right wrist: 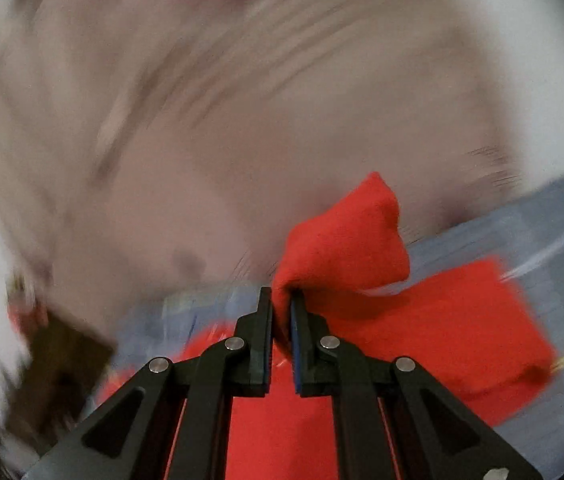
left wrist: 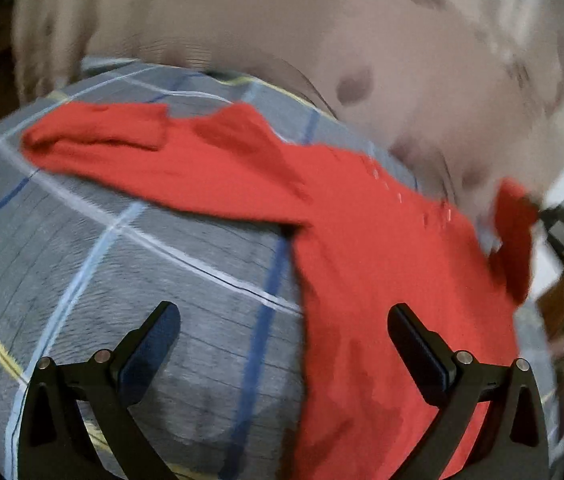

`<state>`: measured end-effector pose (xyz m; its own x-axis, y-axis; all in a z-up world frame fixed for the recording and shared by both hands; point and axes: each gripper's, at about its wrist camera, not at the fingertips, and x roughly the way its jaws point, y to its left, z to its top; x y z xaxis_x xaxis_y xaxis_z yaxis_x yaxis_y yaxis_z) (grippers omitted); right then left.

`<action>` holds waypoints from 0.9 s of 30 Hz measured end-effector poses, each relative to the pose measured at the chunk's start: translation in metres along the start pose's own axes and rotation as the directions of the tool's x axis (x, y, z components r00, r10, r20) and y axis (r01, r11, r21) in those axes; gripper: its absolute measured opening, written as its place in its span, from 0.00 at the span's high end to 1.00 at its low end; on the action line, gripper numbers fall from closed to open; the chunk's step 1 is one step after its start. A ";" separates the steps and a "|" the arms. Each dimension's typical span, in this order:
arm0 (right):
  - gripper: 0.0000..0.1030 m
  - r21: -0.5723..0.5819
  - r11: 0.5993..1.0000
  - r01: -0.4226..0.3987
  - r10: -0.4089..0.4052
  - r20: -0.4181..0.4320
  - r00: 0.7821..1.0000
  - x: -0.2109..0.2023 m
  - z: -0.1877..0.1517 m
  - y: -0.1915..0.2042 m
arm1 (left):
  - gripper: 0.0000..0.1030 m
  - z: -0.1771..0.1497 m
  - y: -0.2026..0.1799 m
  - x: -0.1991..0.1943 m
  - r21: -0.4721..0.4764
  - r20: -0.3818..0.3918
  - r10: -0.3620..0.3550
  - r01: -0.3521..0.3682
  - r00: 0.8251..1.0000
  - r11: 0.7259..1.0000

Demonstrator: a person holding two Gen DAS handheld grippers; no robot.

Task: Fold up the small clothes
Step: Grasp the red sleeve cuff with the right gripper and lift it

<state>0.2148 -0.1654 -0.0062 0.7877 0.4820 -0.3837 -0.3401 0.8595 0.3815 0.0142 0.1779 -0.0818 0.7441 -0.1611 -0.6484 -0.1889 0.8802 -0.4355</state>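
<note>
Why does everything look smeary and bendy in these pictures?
Left wrist view: the checked blanket bulges like a ball from the fisheye lens, and the red garment is blurred. Right wrist view: the background is streaked, only the right gripper, pinching red cloth, looks sharp.

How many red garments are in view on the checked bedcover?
1: a red garment lies spread across the checked bedcover, one end pinched in the right gripper. The frames are blurred, so another may be hidden.

free: grey plaid bedsheet (left wrist: 122,272) left of red shirt (left wrist: 362,260) | blocked: pale bedding (left wrist: 282,20) heaped behind
</note>
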 end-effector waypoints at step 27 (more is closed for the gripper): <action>0.36 0.142 0.988 0.063 -0.064 0.001 0.998 -0.110 -0.109 -0.048 | 0.00 -0.006 -0.036 0.003 0.105 0.014 -0.223 0.220 0.975 0.970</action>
<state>0.0879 -0.2410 -0.0739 0.8082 0.4259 -0.4068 -0.2134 0.8556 0.4717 0.0196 0.1434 -0.0718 0.7766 -0.3466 -0.5260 0.0476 0.8650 -0.4996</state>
